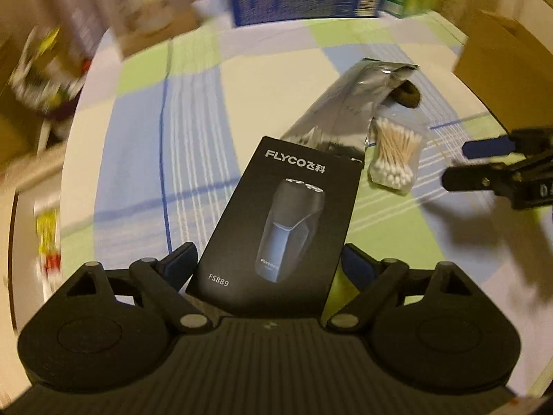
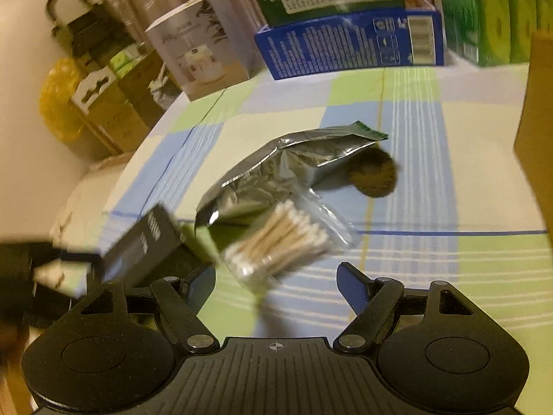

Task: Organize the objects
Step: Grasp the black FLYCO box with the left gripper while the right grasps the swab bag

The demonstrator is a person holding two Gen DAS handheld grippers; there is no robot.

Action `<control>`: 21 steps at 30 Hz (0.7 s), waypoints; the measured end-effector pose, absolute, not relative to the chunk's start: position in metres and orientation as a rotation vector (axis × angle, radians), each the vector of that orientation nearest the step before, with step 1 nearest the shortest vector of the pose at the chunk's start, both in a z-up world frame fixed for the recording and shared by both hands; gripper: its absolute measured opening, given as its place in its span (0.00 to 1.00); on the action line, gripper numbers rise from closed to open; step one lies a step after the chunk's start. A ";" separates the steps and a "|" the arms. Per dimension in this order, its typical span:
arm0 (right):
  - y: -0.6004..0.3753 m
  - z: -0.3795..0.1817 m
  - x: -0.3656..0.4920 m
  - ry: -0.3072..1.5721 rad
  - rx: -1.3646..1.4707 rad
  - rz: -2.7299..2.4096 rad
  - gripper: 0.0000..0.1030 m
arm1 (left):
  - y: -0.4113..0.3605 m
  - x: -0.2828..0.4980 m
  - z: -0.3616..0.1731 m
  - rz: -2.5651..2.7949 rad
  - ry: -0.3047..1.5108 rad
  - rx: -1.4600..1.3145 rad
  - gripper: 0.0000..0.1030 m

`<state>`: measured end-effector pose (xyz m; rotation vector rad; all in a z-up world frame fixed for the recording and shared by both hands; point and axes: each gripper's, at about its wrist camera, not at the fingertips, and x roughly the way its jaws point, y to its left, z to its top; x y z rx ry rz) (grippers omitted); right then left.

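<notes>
My left gripper (image 1: 268, 259) is shut on a black FLYCO shaver box (image 1: 280, 221) and holds it above the checked tablecloth; the box also shows at the left in the right wrist view (image 2: 145, 249). A clear bag of cotton swabs (image 1: 397, 155) lies beyond it, next to a silver foil pouch (image 1: 349, 103) with a dark round puff (image 1: 409, 94) under its far end. My right gripper (image 2: 274, 285) is open and empty, just in front of the swab bag (image 2: 280, 242). The pouch (image 2: 276, 176) and puff (image 2: 375, 174) lie farther out. The right gripper also shows at the right edge of the left wrist view (image 1: 484, 162).
A blue carton (image 2: 349, 46), green cartons (image 2: 490, 14) and a white printed box (image 2: 200, 48) stand along the table's far edge. A brown cardboard box (image 2: 535, 159) stands at the right. Off the table's left side are bags and boxes (image 2: 103, 79).
</notes>
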<state>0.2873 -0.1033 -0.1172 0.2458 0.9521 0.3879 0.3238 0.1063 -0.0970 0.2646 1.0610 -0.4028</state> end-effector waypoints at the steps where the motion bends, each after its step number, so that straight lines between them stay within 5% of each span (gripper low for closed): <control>1: -0.100 -0.119 0.292 0.960 0.249 0.379 0.73 | 0.106 0.319 -0.096 -0.378 1.066 0.243 0.85; 10: -0.071 -0.132 0.319 0.953 0.244 0.236 0.73 | 0.111 0.290 -0.092 -0.321 1.037 0.105 0.85; 11: -0.067 -0.133 0.319 0.947 0.212 0.230 0.69 | 0.111 0.288 -0.092 -0.325 1.036 0.111 0.85; 15: -0.063 -0.134 0.315 0.945 0.117 0.239 0.30 | 0.106 0.281 -0.091 -0.323 1.016 0.164 0.85; 21: -0.088 -0.128 0.277 1.010 0.030 0.307 0.25 | 0.101 0.283 -0.089 -0.345 0.979 0.191 0.85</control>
